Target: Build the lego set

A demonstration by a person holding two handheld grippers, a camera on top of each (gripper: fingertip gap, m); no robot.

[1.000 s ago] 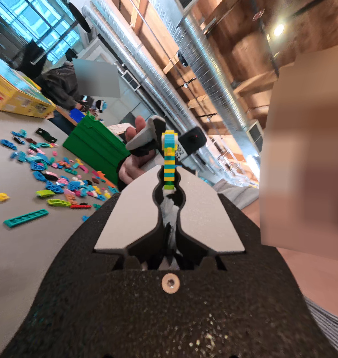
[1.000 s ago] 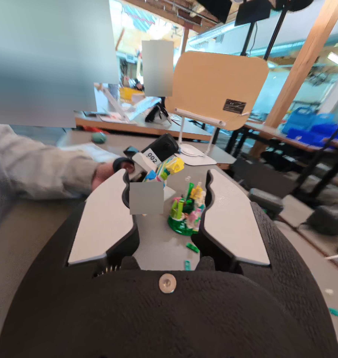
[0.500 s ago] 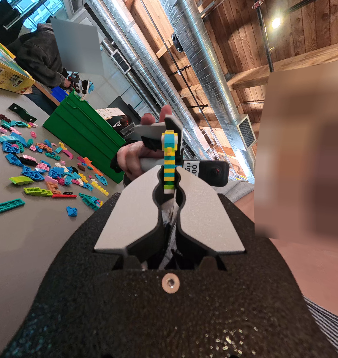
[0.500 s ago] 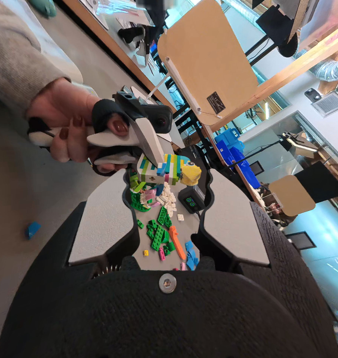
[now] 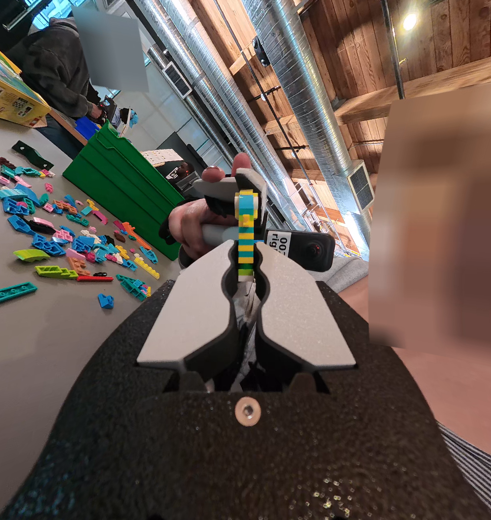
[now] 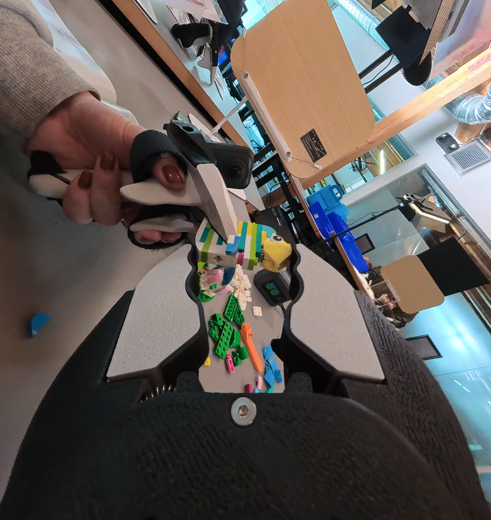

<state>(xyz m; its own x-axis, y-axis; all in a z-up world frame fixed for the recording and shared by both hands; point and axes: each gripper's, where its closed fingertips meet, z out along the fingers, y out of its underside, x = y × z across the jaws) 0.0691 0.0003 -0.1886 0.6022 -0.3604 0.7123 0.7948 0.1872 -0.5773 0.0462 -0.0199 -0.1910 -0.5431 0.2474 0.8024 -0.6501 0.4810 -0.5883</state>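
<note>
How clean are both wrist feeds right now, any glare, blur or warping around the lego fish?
Left wrist view: the lego fish in the left gripper is sharp; a ceiling lamp flares top right, pipes bow from the wide lens, and a masking patch covers the right side. Right wrist view: the fish is crisp beyond the open right gripper; loose bricks are clear, edges smear.

Left gripper (image 5: 245,247) raised, fingers clamped narrow on a held piece. Right gripper (image 6: 243,257) facing it, fingers spread wide, empty.
</note>
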